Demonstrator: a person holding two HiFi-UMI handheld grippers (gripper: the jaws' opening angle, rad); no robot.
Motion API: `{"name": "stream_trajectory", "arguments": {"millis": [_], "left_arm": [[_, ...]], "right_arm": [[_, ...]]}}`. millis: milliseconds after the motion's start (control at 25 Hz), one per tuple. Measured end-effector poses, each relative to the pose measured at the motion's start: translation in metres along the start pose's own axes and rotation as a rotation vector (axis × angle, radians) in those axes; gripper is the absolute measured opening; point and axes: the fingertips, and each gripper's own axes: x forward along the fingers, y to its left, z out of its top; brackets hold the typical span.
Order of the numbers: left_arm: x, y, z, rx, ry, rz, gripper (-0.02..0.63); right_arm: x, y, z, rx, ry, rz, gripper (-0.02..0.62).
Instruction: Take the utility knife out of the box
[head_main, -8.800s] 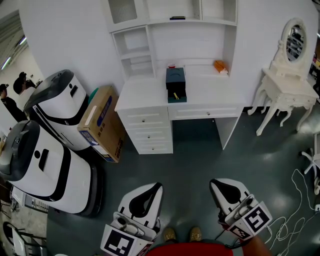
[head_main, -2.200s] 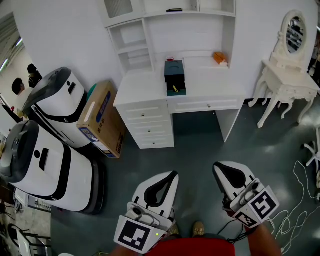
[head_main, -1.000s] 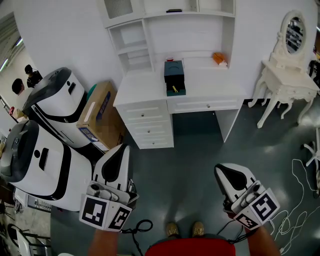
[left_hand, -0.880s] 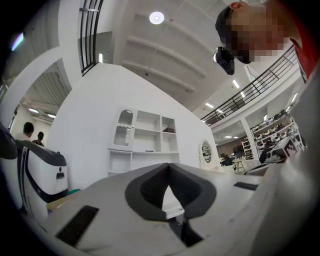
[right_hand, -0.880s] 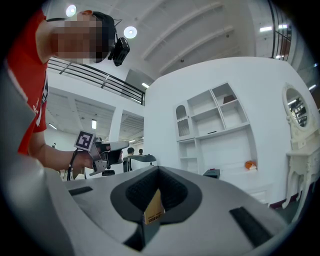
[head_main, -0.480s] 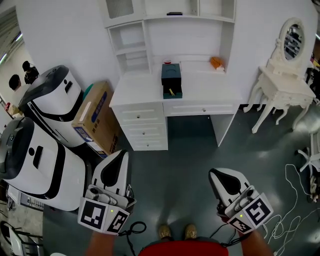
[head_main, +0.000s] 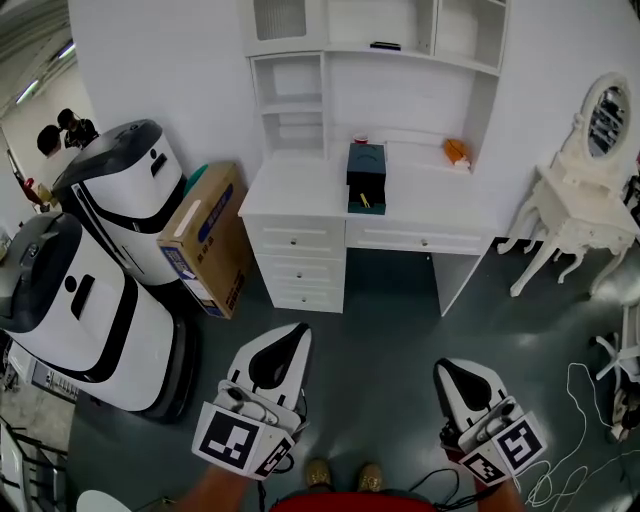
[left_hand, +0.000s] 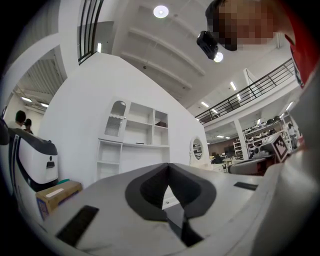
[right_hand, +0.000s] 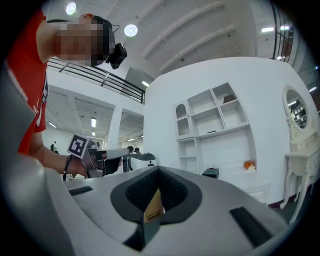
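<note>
Room setting: a white-walled corner in a large hall.
A white desk (head_main: 300, 195) with a drawer stack (head_main: 297, 268) and an open shelf unit (head_main: 290, 95) above it stands against the white wall (head_main: 140, 60) at upper centre of the head view. A white dressing table (head_main: 570, 205) with an oval mirror (head_main: 607, 115) stands at the right edge. At left stand two large white-and-black machines (head_main: 90, 320); a tilted cardboard carton (head_main: 205, 240) sits between them and the desk. The floor (head_main: 390, 330) is dark grey and faintly glossy, with loose white cables (head_main: 590, 400) at lower right. The left gripper view shows round ceiling lights (left_hand: 160, 11) and a railed upper gallery (left_hand: 260, 87).
</note>
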Motion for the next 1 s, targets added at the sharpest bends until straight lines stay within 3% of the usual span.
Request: {"name": "stream_trajectory", "arguments": {"millis": [360,800,1000], "left_arm": [[-0.004,-0.008,-0.017,-0.039,0.018,-0.010,0.031],[0.002,-0.026,-0.014,-0.040,0.017,-0.052,0.031],[0.003,-0.032,-0.017,-0.040,0.024,-0.066,0.031]], "right_arm": [[0.013,0.002,0.000,-0.021,0.018,0.020,0.008],[0.033,-0.025,0.037,-0.111,-0.009,0.018,0.008],[0.053,-0.015,0.032,-0.113,0.000,0.050,0.008]]}}
